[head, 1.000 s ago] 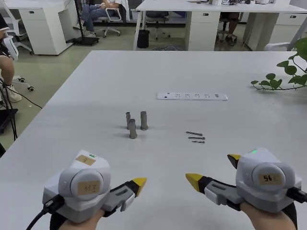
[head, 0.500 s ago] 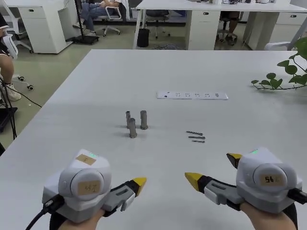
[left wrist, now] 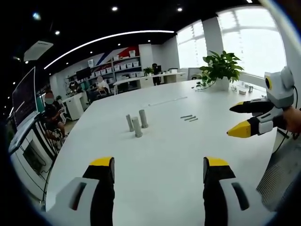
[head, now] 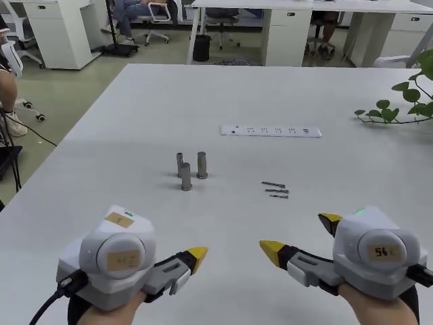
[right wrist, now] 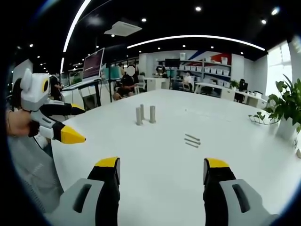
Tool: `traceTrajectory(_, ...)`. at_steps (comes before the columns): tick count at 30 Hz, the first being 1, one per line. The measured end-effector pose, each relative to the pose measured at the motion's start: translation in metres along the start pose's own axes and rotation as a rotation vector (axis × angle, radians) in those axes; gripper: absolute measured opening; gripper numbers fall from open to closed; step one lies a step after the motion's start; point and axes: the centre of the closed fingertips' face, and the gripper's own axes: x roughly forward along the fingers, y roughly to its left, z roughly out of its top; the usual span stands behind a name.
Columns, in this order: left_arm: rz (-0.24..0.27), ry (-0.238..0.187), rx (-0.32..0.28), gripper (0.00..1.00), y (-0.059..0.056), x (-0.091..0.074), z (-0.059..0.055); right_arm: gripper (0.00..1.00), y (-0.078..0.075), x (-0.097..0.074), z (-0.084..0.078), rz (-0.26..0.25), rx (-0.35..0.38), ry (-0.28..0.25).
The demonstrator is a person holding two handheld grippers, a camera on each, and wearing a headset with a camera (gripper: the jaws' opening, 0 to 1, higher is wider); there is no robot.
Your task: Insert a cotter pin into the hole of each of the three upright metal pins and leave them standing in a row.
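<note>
Three short grey metal pins point(head: 186, 168) stand upright in a tight cluster at mid-table, also seen as metal pins point(left wrist: 136, 124) and metal pins point(right wrist: 146, 114). Three small cotter pins point(head: 276, 190) lie flat side by side to their right, apart from them; they are the cotter pins point(left wrist: 189, 117) and cotter pins point(right wrist: 192, 140). My left gripper point(left wrist: 159, 165) is open and holds nothing, low at the near left point(head: 189, 264). My right gripper point(right wrist: 162, 165) is open and holds nothing too, at the near right point(head: 301, 235). Both are well short of the pins.
A white power strip point(head: 270, 131) lies across the table behind the pins. A leafy plant point(head: 399, 108) reaches in at the right edge. Beyond the table are white desks, chairs and seated people.
The head camera has tipped slightly, shifting the picture. Pins, cotter pins and both grippers keep their places.
</note>
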Motion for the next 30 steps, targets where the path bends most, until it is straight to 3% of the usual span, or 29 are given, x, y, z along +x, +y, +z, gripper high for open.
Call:
traceTrajectory(11, -0.016, -0.014, -0.001, 0.88, -0.004, 0.000, 0.005, 0.67, 0.000, -0.001, 0.002, 0.004, 0.013, -0.003)
traceTrajectory(16, -0.027, -0.008, -0.003, 0.88, -0.005, -0.001, 0.006, 0.66, 0.000, -0.001, 0.003, 0.008, 0.012, -0.001)
traceTrajectory(18, -0.024, -0.024, -0.022, 0.88, -0.001, -0.001, 0.009, 0.66, 0.000, -0.001, 0.003, 0.005, 0.014, -0.001)
traceTrajectory(23, -0.028, -0.001, -0.036, 0.86, 0.007, 0.001, 0.006, 0.66, 0.001, -0.001, 0.006, 0.006, 0.024, -0.009)
traceTrajectory(27, -0.028, -0.017, -0.040, 0.84, 0.012, 0.004, 0.013, 0.66, 0.003, -0.001, 0.011, 0.015, 0.020, -0.018)
traceTrajectory(30, -0.034, 0.000, -0.037, 0.84, 0.017, 0.010, 0.016, 0.66, 0.003, -0.001, 0.013, 0.017, 0.013, -0.016)
